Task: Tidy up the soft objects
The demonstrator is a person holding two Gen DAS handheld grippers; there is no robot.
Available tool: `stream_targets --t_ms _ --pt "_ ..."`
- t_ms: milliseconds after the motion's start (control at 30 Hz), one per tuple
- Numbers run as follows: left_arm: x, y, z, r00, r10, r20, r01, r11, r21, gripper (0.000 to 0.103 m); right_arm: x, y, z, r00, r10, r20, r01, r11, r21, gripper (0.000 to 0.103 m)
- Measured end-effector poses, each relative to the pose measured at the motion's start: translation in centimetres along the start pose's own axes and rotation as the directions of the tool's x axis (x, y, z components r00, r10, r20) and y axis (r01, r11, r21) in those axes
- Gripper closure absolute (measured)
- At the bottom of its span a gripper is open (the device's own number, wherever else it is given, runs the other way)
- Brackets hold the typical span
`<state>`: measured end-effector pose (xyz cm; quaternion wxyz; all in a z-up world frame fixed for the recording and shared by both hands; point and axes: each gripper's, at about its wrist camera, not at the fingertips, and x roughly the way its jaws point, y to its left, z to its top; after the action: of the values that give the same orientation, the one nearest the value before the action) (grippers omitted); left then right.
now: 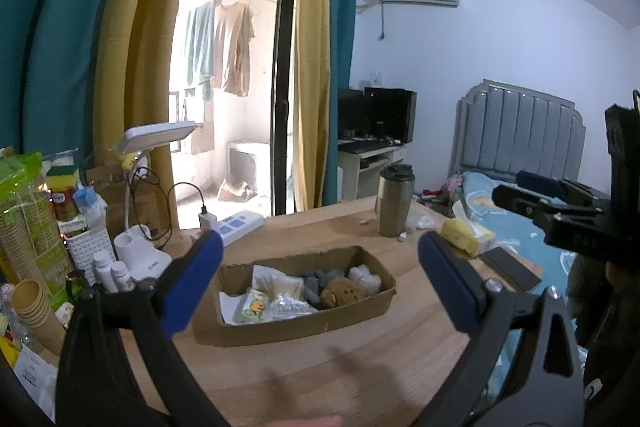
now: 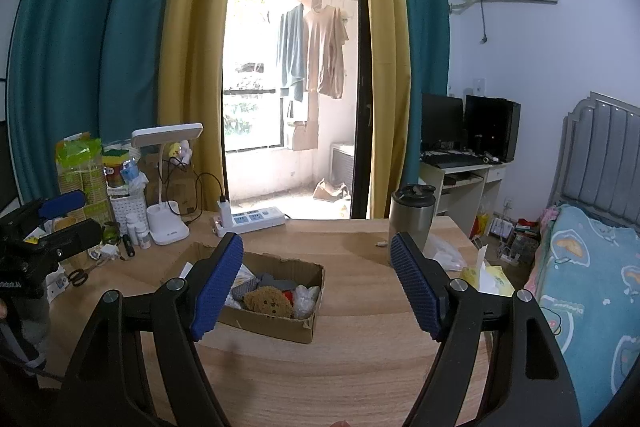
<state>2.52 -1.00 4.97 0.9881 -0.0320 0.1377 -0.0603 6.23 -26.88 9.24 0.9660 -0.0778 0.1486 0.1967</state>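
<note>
A shallow cardboard box (image 1: pixel 304 325) (image 2: pixel 276 327) sits on the wooden table. It holds a brown plush bear (image 1: pixel 342 291) (image 2: pixel 269 302), grey socks (image 1: pixel 316 279), a white soft bundle (image 1: pixel 365 277) (image 2: pixel 306 299), something red (image 2: pixel 286 294) and small packets (image 1: pixel 256 307). My left gripper (image 1: pixel 320 287) is open and empty, hovering above the table in front of the box. My right gripper (image 2: pixel 316 287) is open and empty, raised to the right of the box. Each gripper shows at the edge of the other's view.
A steel tumbler (image 1: pixel 394 201) (image 2: pixel 412 217), a yellow tissue pack (image 1: pixel 468 237) (image 2: pixel 486 277) and a dark phone (image 1: pixel 510 269) lie right of the box. A desk lamp (image 2: pixel 168 183), power strip (image 2: pixel 250 219), bottles, paper cups (image 1: pixel 34 307) and scissors (image 2: pixel 78 277) crowd the left. A bed (image 2: pixel 592 287) stands right.
</note>
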Motion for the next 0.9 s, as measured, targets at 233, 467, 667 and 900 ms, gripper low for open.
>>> stream_targets --t_ms 233,467,667,900 --pt "0.00 0.00 -0.11 1.000 0.000 -0.003 0.000 1.000 0.004 0.004 0.00 -0.02 0.00 1.000 0.000 -0.001 0.000 1.000 -0.001 0.024" --pt "-0.01 0.09 -0.20 1.000 -0.006 -0.002 0.006 1.000 0.007 0.004 0.04 0.15 -0.15 1.000 0.004 -0.004 -0.004 1.000 -0.003 0.024" --pt "0.00 -0.04 -0.18 1.000 -0.001 -0.006 0.001 1.000 0.005 0.004 0.06 0.13 -0.14 1.000 0.004 -0.004 -0.004 1.000 -0.002 0.024" --pt "0.12 0.32 -0.07 1.000 0.009 -0.011 -0.010 1.000 -0.010 0.004 0.04 0.11 -0.13 1.000 0.004 -0.005 -0.004 1.000 -0.002 0.024"
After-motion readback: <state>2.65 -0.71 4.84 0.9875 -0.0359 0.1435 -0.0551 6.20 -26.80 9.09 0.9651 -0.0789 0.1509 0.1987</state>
